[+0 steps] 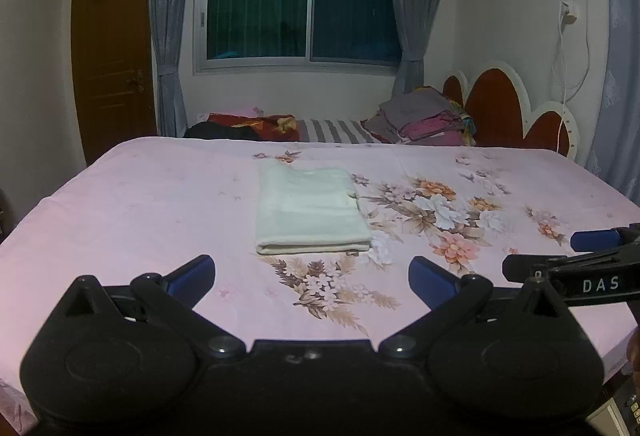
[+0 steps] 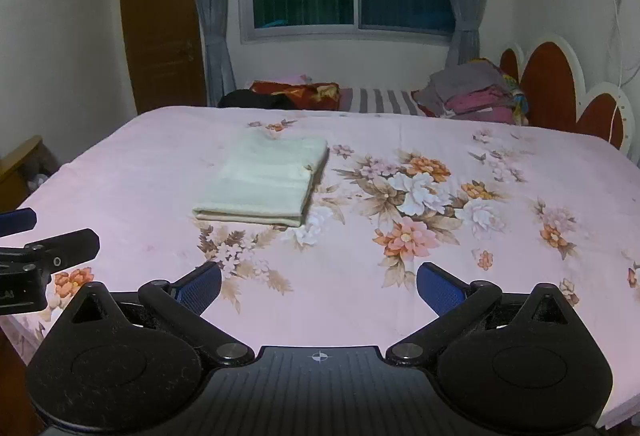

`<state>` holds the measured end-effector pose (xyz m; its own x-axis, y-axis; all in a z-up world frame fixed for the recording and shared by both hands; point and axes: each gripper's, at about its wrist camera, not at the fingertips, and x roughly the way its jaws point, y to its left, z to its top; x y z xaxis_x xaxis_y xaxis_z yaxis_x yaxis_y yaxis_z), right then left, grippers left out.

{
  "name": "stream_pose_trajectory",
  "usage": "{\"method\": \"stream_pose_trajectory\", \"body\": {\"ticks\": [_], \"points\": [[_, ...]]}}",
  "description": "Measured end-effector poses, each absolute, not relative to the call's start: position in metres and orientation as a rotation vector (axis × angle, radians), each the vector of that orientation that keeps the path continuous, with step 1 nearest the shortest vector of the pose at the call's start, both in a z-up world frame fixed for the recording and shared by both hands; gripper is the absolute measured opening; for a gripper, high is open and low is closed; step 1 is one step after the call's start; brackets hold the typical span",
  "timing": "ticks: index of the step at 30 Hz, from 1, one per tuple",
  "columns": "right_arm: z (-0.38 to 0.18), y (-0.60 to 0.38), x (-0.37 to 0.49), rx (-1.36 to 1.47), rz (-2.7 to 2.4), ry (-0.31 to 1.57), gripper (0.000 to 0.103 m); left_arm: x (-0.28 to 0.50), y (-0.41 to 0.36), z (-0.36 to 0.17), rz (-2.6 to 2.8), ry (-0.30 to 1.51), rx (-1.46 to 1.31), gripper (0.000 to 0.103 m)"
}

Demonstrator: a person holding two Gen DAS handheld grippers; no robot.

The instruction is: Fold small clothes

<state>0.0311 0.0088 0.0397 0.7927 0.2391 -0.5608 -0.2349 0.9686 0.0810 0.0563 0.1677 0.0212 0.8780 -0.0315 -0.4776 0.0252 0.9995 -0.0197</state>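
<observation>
A pale cream garment [image 1: 310, 210] [image 2: 264, 180] lies folded into a neat rectangle on the pink floral bedsheet [image 1: 140, 196] [image 2: 380, 296], near the bed's middle. My left gripper [image 1: 312, 276] hovers open over the near part of the sheet, well short of the garment, with nothing between its blue pads. My right gripper [image 2: 319, 286] is open too and empty, nearer the bed's front edge and to the right of the garment. The right gripper's side [image 1: 580, 268] shows at the right edge of the left wrist view; the left gripper's side [image 2: 40, 252] shows at the left edge of the right wrist view.
A pile of folded clothes [image 1: 424, 116] [image 2: 476, 92] and dark and red bedding [image 1: 248, 126] sit on a striped surface beyond the bed. A red-and-white headboard [image 1: 500, 108] stands at the right. A window with grey curtains and a brown door [image 1: 112, 56] are behind.
</observation>
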Motion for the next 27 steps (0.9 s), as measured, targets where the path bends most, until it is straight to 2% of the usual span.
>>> {"method": "stream_pose_trajectory", "body": {"ticks": [27], "points": [[0.0439,0.0085,0.0375,0.014,0.253,0.600,0.103,0.0602,0.1683,0.0201,-0.048,0.501,0.000,0.103]]}}
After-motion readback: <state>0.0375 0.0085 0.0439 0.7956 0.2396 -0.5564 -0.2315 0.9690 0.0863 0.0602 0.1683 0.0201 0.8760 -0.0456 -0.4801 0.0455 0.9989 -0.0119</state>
